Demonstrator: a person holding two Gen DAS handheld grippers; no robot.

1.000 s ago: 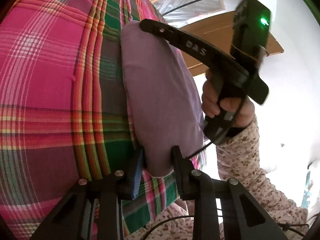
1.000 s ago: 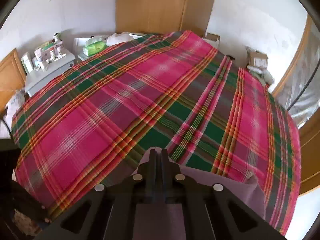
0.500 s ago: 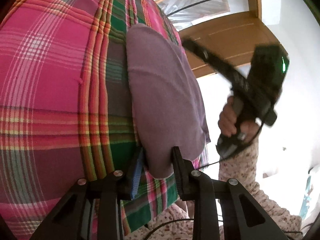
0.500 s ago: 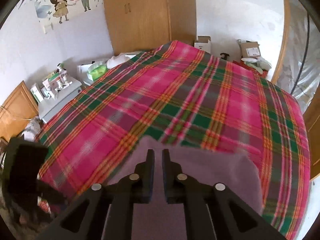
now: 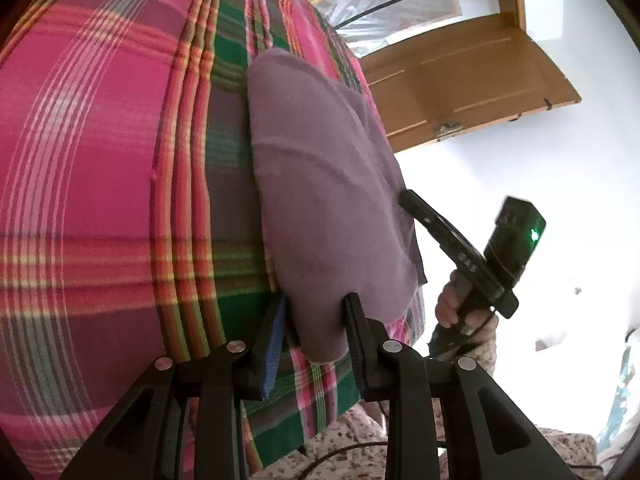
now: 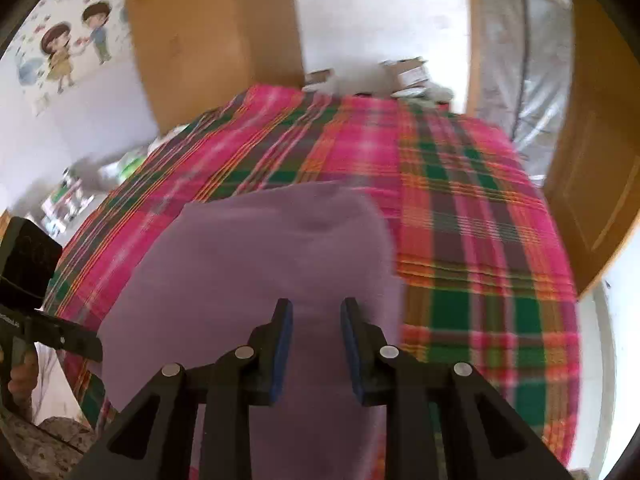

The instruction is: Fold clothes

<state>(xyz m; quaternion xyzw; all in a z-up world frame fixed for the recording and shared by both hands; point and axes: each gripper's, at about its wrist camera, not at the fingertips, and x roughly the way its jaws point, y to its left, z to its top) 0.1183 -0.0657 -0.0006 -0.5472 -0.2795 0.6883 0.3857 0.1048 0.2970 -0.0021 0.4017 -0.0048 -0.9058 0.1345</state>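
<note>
Garment [image 5: 320,184] lies lengthwise along bed edge [image 5: 100,160] — flat.

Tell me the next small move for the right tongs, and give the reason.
Probably bring the right tongs down onto the near edge of the purple cloth and close them. They stand open above it, gripping nothing, while the left tongs straddle one corner, also open. The cloth lies flat on the plaid bedspread, so a second grip looks needed before folding.
</note>
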